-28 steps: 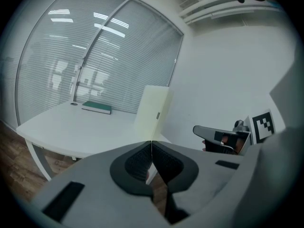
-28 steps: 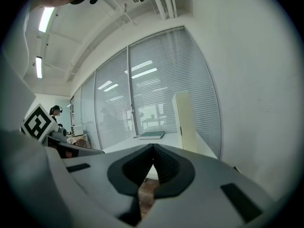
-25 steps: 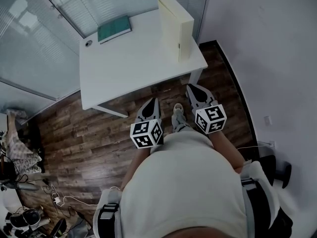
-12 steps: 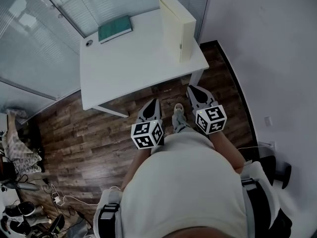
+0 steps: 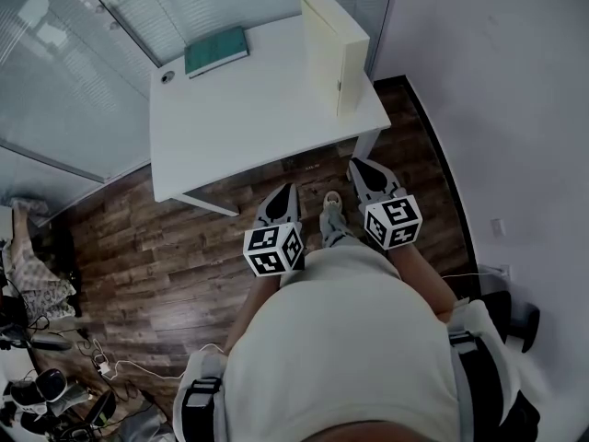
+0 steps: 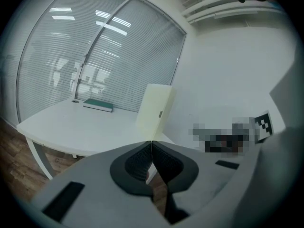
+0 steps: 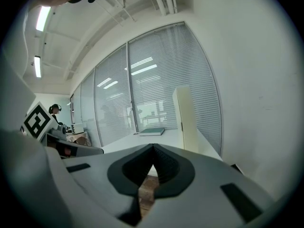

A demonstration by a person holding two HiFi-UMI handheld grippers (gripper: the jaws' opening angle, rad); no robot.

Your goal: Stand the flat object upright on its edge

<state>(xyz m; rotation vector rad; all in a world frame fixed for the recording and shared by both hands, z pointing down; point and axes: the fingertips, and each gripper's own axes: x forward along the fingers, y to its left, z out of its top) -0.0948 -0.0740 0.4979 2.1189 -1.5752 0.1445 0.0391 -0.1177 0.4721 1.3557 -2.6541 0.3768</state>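
Right gripper [image 5: 357,164] closed, cream box [image 5: 331,49] upright ahead

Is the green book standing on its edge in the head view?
No, the green book lies flat at the white table's far corner.

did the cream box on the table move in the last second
No. The cream box stands upright at the same spot by the table's right edge; only the camera shifted slightly.
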